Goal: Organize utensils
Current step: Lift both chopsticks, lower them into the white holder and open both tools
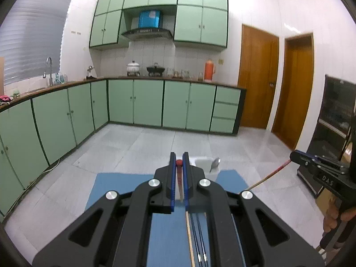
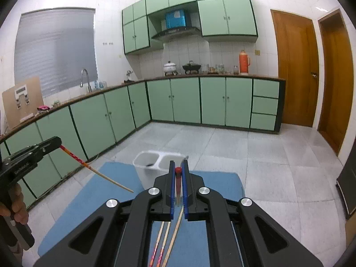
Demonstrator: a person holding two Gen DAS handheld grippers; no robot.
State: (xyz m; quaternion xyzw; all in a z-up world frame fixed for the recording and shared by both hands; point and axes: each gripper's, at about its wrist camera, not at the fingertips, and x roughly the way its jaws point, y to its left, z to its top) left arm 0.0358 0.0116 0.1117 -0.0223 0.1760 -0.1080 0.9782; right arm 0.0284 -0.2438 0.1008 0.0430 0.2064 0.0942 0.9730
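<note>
"DAS" on the right claw, red-ended chopstick clamped.

blue mat, white holder, red-patterned chopstick

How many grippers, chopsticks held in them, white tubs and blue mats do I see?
Hand-held grippers: 2, left and right
Held chopsticks: 2
White tub: 1
Blue mat: 1
Total: 6

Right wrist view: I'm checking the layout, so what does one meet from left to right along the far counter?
Cardboard panel → faucet → white pot → black wok → orange thermos.
</note>
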